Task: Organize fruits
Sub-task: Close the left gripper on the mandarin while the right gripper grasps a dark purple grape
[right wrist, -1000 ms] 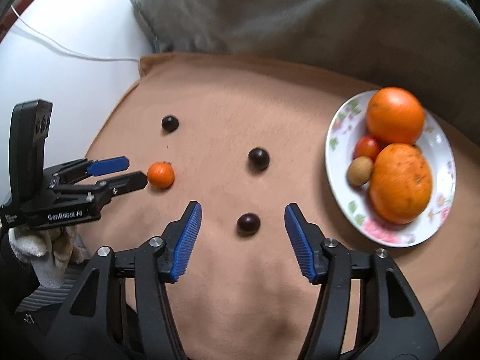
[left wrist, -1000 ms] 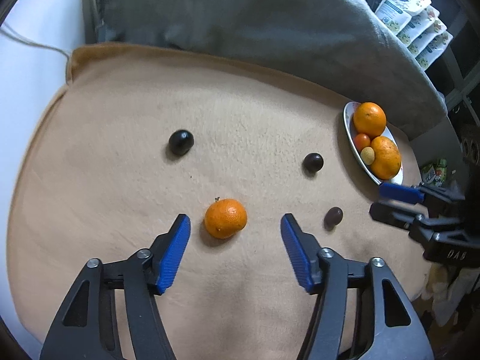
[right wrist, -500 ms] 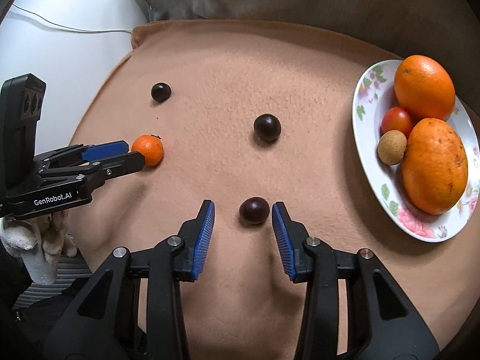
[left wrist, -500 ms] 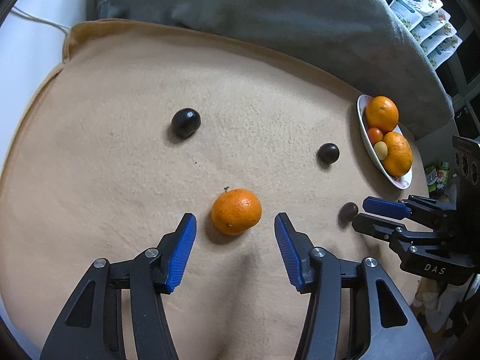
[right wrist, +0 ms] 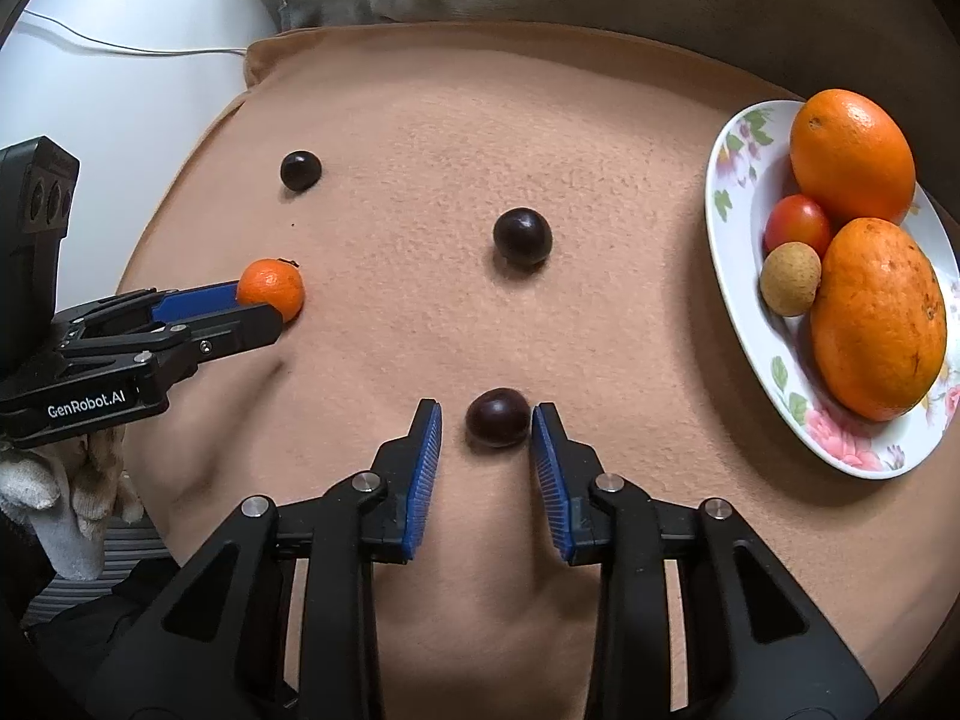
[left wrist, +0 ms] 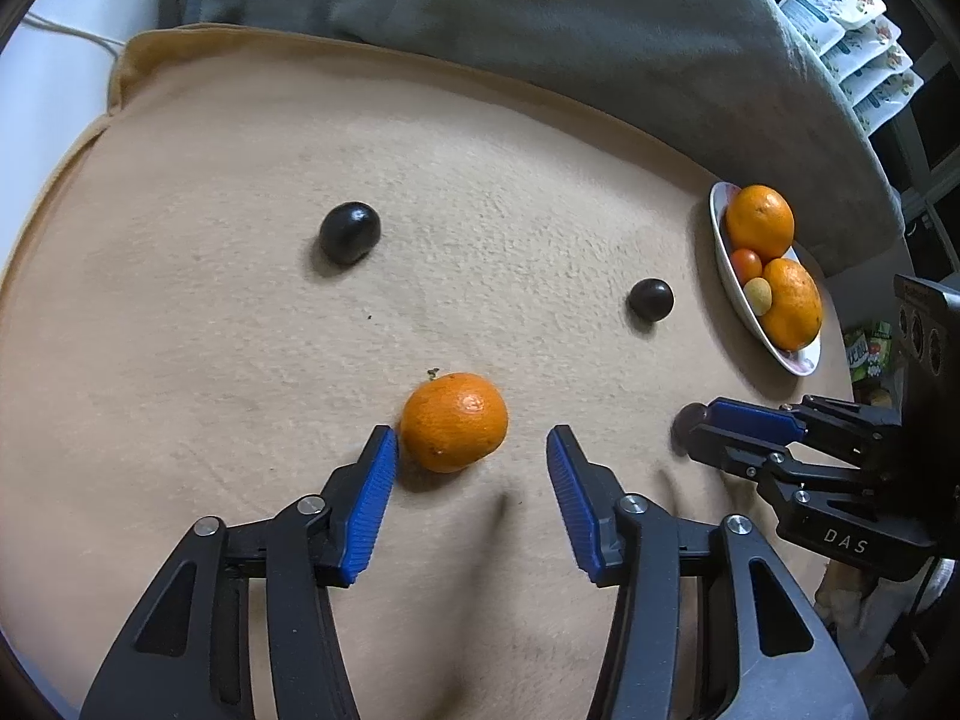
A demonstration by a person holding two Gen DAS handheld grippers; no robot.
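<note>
My left tool (left wrist: 471, 456) sits low over the tan blanket (left wrist: 240, 360), its jaws just closing around a small mandarin (left wrist: 453, 422); the left pad touches it, the right stands apart. Two dark fruits (left wrist: 350, 233) lie farther off, near a loaded plate (left wrist: 729, 267).

Between the right gripper's (right wrist: 486, 423) blue ribbed pads (right wrist: 425, 468) lies a glossy dark-purple fruit (right wrist: 498, 418), and two more of that near-black colour (right wrist: 522, 237) (right wrist: 300, 170) sit beyond it on the tan fleece blanket (right wrist: 456, 138). To its right, a white plate (right wrist: 735, 222) with pink flowers and green leaves carries two oranges (right wrist: 852, 156) (right wrist: 879, 318) — plus one red fruit (right wrist: 797, 227) and one pale-brown fruit (right wrist: 789, 279). The left gripper (left wrist: 471, 447) — black, blue-padded too — frames a bright orange mandarin (left wrist: 454, 422); a grey cushion (left wrist: 540, 18) lies beyond the blanket.
</note>
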